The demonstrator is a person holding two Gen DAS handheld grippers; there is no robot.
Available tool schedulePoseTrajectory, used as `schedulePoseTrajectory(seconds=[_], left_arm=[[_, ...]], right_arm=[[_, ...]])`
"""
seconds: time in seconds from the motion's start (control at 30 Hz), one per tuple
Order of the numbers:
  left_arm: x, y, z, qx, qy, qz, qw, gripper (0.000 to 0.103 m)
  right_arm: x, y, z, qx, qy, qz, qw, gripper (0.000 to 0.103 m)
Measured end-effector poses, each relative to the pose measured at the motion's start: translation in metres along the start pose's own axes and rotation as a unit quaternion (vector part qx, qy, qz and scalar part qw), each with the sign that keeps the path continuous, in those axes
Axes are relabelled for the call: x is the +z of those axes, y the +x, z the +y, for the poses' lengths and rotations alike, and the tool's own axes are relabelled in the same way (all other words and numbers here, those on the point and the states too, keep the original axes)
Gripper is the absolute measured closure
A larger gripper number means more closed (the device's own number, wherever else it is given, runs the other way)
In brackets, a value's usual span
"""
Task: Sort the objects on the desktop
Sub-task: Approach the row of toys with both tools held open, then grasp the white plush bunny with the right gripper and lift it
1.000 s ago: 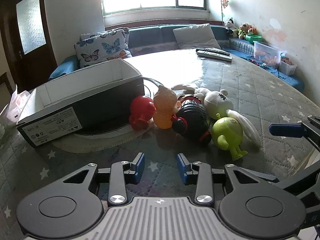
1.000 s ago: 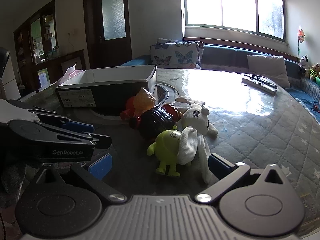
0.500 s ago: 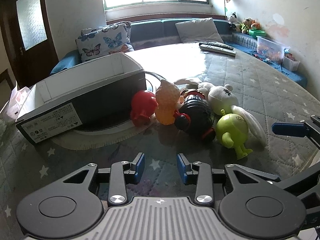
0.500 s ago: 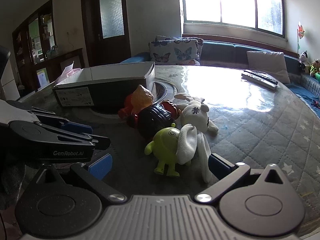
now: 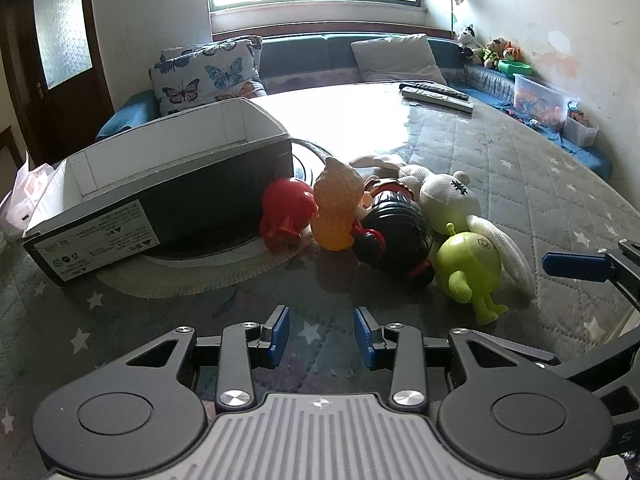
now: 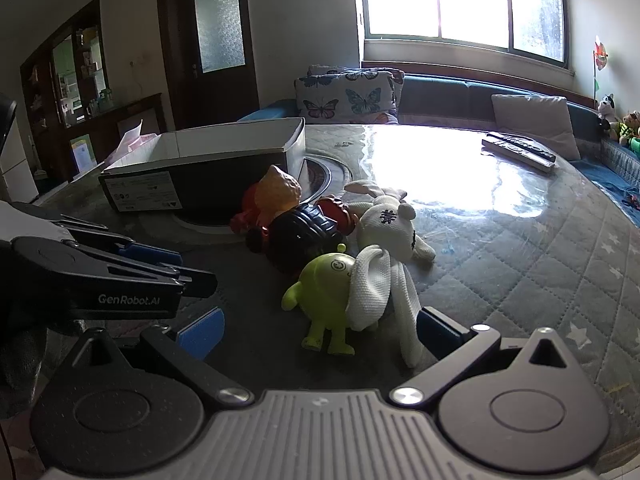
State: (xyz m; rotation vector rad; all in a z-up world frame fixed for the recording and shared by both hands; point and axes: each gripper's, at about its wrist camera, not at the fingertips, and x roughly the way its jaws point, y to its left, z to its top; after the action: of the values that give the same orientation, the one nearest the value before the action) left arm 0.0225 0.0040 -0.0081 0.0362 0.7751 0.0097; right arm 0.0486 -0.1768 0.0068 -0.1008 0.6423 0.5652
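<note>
Several toys lie in a cluster on the table: a red figure (image 5: 286,214), an orange figure (image 5: 336,208), a black round toy (image 5: 394,226), a white plush rabbit (image 5: 450,198) and a green alien figure (image 5: 468,266). An open black box with white inside (image 5: 160,172) stands left of them. My left gripper (image 5: 322,336) is open and empty, just short of the toys. My right gripper (image 6: 318,330) is open wide, with the green alien (image 6: 326,292) and a rabbit ear (image 6: 372,284) lying close ahead between its fingers, untouched. The left gripper's fingers (image 6: 152,250) show at the left of the right wrist view.
A round mat (image 5: 200,276) lies under the box. Two remote controls (image 5: 436,94) rest at the table's far side. A sofa with butterfly cushions (image 5: 208,76) and plush toys (image 5: 492,50) runs behind. The quilted tablecloth (image 5: 520,168) stretches to the right.
Both grippers have crept slightly closer to the toys, which sit a little larger in view. Neither gripper has changed its opening, and the toys have not moved.
</note>
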Motion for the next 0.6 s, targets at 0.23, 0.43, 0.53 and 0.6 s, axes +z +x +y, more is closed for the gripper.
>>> schedulePoseTrajectory(seconds=[0.23, 0.43, 0.53, 0.6], left_arm=[[0.009, 0.003, 0.002, -0.006, -0.004, 0.000, 1.0000, 0.064], [0.020, 0.005, 0.003, -0.013, -0.004, -0.002, 0.9999, 0.064], [0.029, 0.004, 0.002, -0.020, -0.004, -0.008, 0.9998, 0.064], [0.037, 0.003, 0.002, -0.029, -0.006, -0.012, 0.9995, 0.064]], right_arm=[[0.007, 0.003, -0.005, -0.001, 0.008, -0.002, 1.000, 0.000], [0.016, 0.006, -0.011, 0.000, 0.018, -0.005, 1.000, 0.001], [0.023, 0.009, -0.019, 0.004, 0.033, -0.004, 0.999, 0.004], [0.029, 0.011, -0.024, 0.006, 0.042, -0.006, 0.999, 0.005]])
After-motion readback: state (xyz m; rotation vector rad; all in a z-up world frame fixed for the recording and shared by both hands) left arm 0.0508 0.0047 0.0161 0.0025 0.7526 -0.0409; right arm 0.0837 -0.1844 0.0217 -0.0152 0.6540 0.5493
